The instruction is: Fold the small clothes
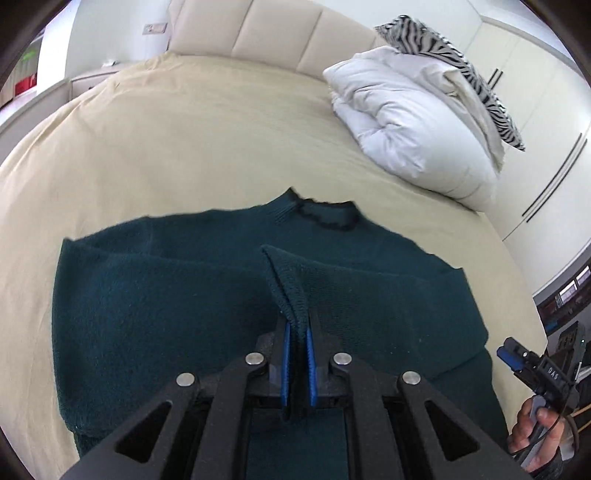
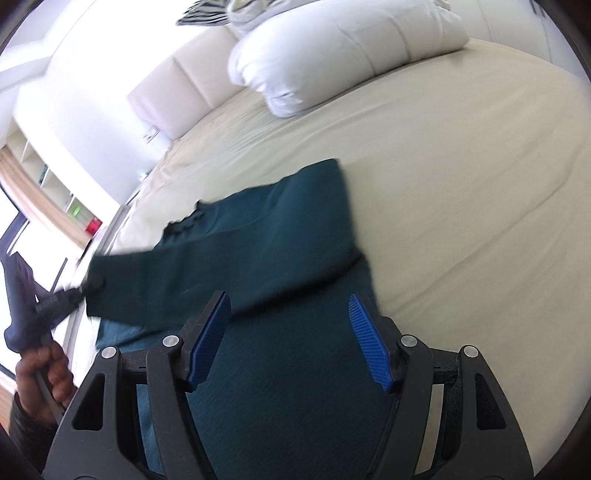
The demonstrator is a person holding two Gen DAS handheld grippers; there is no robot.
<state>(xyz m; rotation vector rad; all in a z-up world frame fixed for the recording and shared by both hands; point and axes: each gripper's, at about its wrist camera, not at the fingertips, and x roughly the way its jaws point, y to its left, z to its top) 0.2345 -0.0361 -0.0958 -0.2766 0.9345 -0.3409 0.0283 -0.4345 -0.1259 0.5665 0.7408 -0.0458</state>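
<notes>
A dark green knit sweater (image 1: 177, 306) lies on the beige bed, collar away from me, both sleeves folded across the body. My left gripper (image 1: 297, 332) is shut on the cuff of the sleeve (image 1: 286, 280) and holds it over the sweater's middle. It also shows at the left of the right wrist view (image 2: 92, 286), blurred. My right gripper (image 2: 288, 339) is open and empty, just above the sweater (image 2: 280, 387) near its right side. It shows at the right edge of the left wrist view (image 1: 511, 354).
The beige bed sheet (image 1: 203, 147) spreads all around the sweater. A white duvet (image 1: 406, 122) and a zebra-print pillow (image 1: 461, 66) are piled at the far right by the padded headboard (image 1: 277, 33). White wardrobes (image 1: 546, 129) stand to the right.
</notes>
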